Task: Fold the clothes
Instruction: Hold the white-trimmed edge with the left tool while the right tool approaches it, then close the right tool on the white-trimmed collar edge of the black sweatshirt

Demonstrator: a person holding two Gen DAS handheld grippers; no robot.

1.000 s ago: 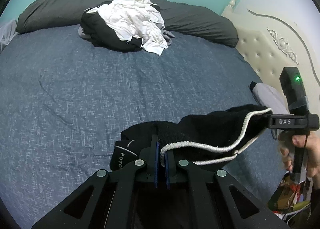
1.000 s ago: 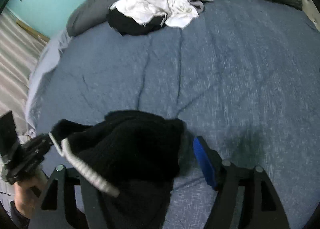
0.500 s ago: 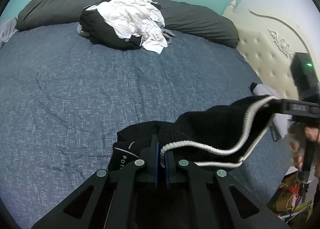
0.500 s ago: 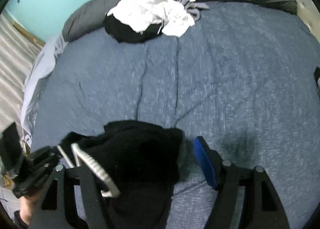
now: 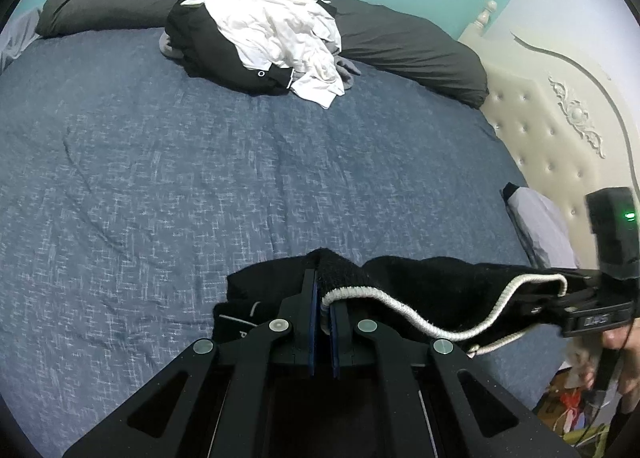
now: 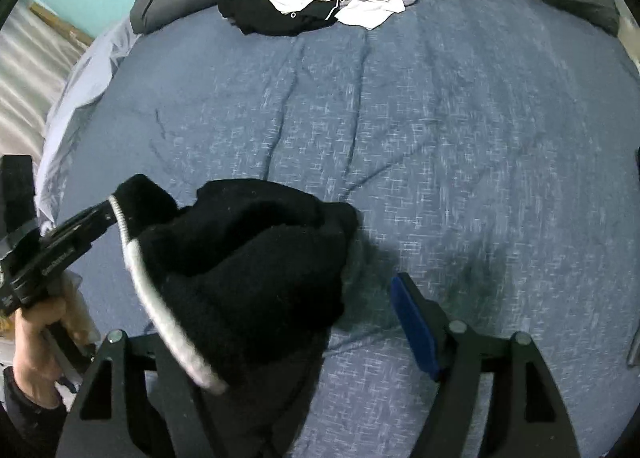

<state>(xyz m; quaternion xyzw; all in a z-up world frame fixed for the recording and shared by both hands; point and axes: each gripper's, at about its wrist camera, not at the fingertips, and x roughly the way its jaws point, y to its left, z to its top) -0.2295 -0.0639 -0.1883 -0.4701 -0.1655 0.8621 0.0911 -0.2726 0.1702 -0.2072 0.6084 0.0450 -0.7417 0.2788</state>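
- Left hand-held gripper [image 5: 323, 300]: blue pads pressed together on the white-ribbed hem of the black knit garment [image 5: 432, 290], near edge of the bed [image 5: 200, 162].
- Right hand-held gripper [image 6: 276, 322]: jaws apart, just been opening wider; right blue pad [image 6: 414, 328] bare and clear of the fabric, left finger hidden under the draped garment, so grip there not confirmed.
- Garment: stretched between both grippers, hem sagging in a curve; bulk bunched over the blue bedspread; lower part with white lettering lying beside the left jaws.
- Pile of white and black clothes [image 5: 260, 42]: far side of the bed, against a dark grey bolster [image 5: 420, 54].
- Cream tufted headboard [image 5: 552, 146] at right in the left wrist view.
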